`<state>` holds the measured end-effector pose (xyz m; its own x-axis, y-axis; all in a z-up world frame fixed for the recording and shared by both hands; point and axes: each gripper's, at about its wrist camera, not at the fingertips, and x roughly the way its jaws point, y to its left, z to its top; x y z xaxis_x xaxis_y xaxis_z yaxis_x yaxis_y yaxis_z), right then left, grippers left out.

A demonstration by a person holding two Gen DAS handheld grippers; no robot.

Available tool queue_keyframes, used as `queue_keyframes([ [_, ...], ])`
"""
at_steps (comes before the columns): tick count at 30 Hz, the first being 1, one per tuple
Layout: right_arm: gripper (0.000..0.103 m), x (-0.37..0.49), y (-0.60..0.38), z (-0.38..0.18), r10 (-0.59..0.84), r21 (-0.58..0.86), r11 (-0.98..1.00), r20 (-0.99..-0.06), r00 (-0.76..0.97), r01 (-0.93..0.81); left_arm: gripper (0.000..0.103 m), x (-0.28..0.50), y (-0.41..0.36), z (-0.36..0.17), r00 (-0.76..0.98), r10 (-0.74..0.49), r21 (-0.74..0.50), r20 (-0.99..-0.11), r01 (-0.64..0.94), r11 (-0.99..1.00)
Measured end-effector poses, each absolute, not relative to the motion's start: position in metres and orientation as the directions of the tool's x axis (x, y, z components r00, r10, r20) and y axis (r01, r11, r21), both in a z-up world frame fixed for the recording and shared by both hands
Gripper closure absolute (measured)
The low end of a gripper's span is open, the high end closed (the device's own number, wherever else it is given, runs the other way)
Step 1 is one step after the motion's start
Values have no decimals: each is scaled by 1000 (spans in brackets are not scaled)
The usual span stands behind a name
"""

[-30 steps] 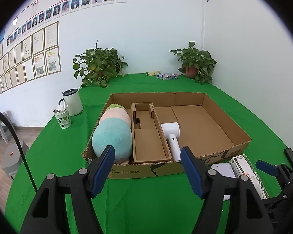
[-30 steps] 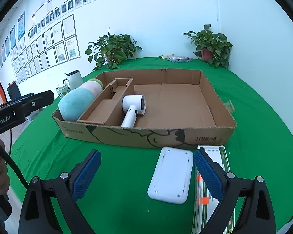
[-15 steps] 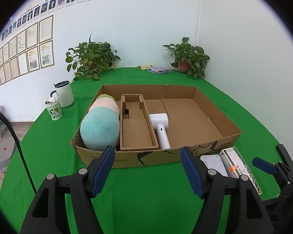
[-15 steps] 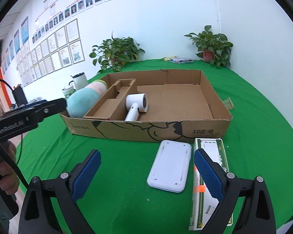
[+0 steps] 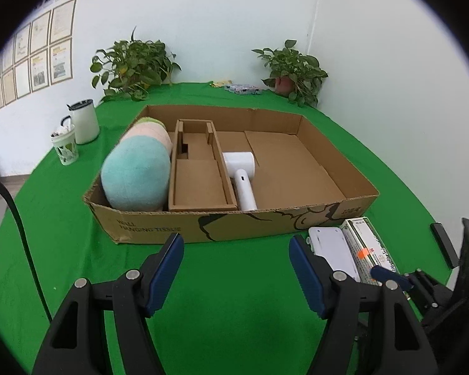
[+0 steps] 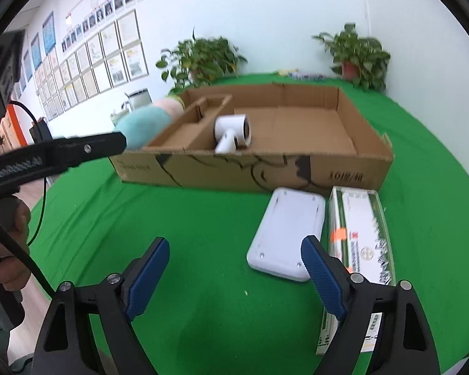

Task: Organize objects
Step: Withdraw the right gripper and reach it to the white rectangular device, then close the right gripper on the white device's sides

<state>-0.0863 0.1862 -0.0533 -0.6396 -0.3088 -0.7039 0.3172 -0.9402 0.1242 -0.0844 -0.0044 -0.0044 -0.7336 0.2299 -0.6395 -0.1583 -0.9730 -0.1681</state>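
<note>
A shallow cardboard box (image 5: 328, 218) (image 6: 353, 175) sits on the green table. In it lie a pastel plush roll (image 5: 137, 168) (image 6: 143, 122), a cardboard insert (image 5: 200, 181) and a white hair dryer (image 5: 242, 175) (image 6: 233, 131). In front of the box, on the cloth, lie a white flat device (image 6: 287, 234) (image 5: 334, 250) and a long white-green carton (image 6: 359, 243) (image 5: 365, 247). My left gripper (image 5: 236, 268) is open and empty, above the cloth in front of the box. My right gripper (image 6: 234, 275) is open and empty, its right finger next to the white device.
A white kettle (image 5: 84, 122) and a patterned cup (image 5: 65, 148) stand at the table's left. Two potted plants (image 5: 134, 68) (image 5: 294, 75) stand at the back against the wall. The left gripper's body (image 6: 56, 156) reaches into the right wrist view.
Both grippers have pulled back from the box and tilted down. The right gripper has swung left, so the white device and the carton sit further right. Both stay open.
</note>
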Motion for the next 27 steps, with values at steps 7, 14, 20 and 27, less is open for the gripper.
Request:
queue_keyframes([
  [7,21,-113,184,-85,-189,65,-973,-779,-598,223,34,-100,6,-23,-679,286,-213,-677,-191,-958],
  [14,24,-144,177,-96,-78,-33,-984,-802,-593,173,34,-108,11,-31,-659,298,-224,-691,-196,-955],
  [20,35,-148,174,-103,-65,-61,-980,-803,-593,191,34,-107,6,-40,-638,323,-257,-699,-197,-946],
  [27,33,-113,169,-101,-297,125,-930,-809,-507,345,34,-107,-6,-55,-531,491,-438,-691,-232,-868],
])
